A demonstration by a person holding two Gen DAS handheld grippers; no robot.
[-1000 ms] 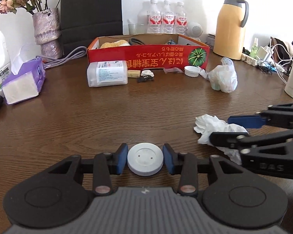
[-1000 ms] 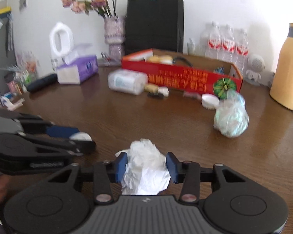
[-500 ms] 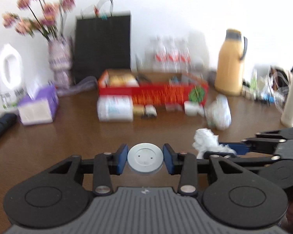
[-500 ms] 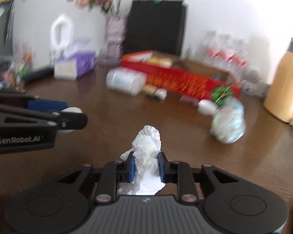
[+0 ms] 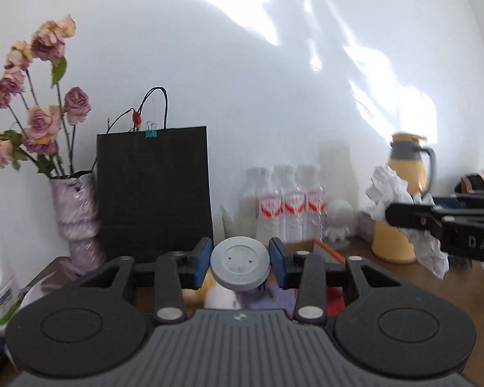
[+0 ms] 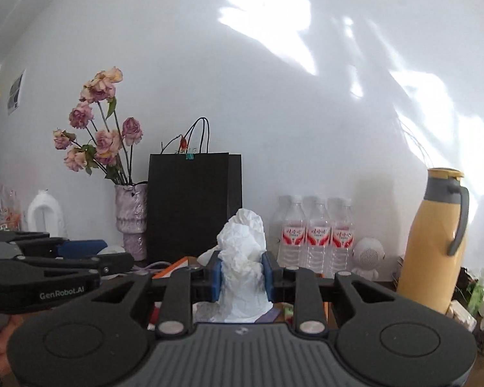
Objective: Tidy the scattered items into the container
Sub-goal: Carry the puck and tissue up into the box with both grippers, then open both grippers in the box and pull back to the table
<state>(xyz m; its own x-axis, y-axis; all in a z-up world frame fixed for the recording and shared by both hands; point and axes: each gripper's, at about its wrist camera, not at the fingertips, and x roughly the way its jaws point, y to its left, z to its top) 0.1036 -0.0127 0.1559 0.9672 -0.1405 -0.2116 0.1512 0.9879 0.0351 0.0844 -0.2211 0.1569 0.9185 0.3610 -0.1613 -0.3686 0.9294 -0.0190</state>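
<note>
The left gripper (image 5: 240, 266) grasps a round grey lid (image 5: 240, 267) flat between its blue pads, face toward the camera and edges pressed on both sides. The right gripper (image 6: 242, 275) has just been closing its jaws, and they are clenched on a crumpled white tissue (image 6: 242, 258), which bulges above and below the pads.

Both are held up off the desk (image 5: 461, 290) and point roughly level at the far wall, side by side: in the left wrist view the right gripper and its tissue sit at the right edge, and in the right wrist view the left gripper (image 6: 109, 259) shows at the left edge.

What matters for the coming move is that the container, a red cardboard box (image 5: 326, 253), lies ahead of and below both pairs of jaws, mostly hidden behind the gripper bodies. Only an orange-edged corner peeks out just right of the lid, and another bit of rim (image 6: 174, 266) just left of the tissue. By that, the box seems to span the gap between the two tools, with neither hand clearly nearer; each probably needs to carry forward and tip downward before releasing. How far over the rim the jaws already are cannot be told.
</note>
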